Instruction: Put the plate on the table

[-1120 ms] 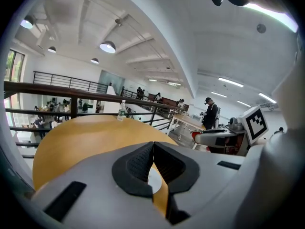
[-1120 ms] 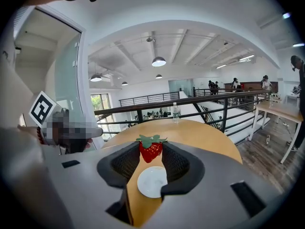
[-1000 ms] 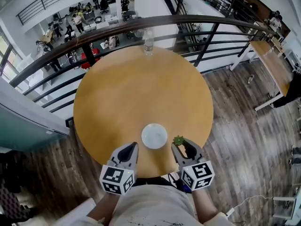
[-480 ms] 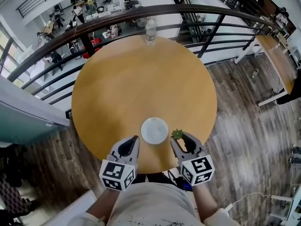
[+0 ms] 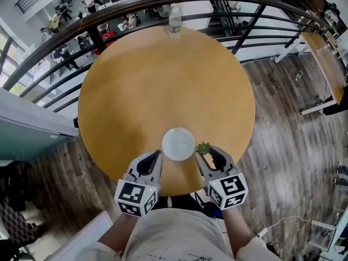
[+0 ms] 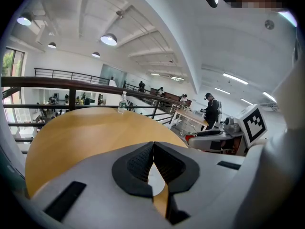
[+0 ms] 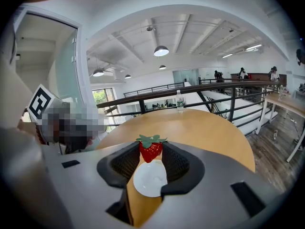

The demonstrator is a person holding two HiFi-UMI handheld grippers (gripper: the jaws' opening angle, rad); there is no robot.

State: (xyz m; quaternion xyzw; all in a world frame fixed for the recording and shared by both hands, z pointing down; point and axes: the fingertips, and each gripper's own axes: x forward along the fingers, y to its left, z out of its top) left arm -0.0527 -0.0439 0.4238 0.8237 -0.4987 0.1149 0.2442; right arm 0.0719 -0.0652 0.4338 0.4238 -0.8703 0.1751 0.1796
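A small white plate [image 5: 178, 144] lies flat on the round wooden table [image 5: 163, 80] near its front edge. My left gripper [image 5: 157, 156] sits just left of the plate, its jaws shut with nothing between them; in the left gripper view [image 6: 153, 146] the tips touch. My right gripper [image 5: 205, 151] is just right of the plate, shut on a red strawberry [image 7: 151, 151] with a green top [image 5: 204, 147]. In the right gripper view the plate [image 7: 150, 179] shows below the strawberry, behind the jaws.
A clear plastic bottle [image 5: 174, 19] stands at the table's far edge, right by a dark railing [image 5: 109, 16]. Beyond the railing is a drop to a lower floor. Wooden flooring and a long table [image 5: 326, 64] lie to the right.
Both grippers have sunk a little toward the table beside the plate. The strawberry stays in the right jaws and the plate has not moved.
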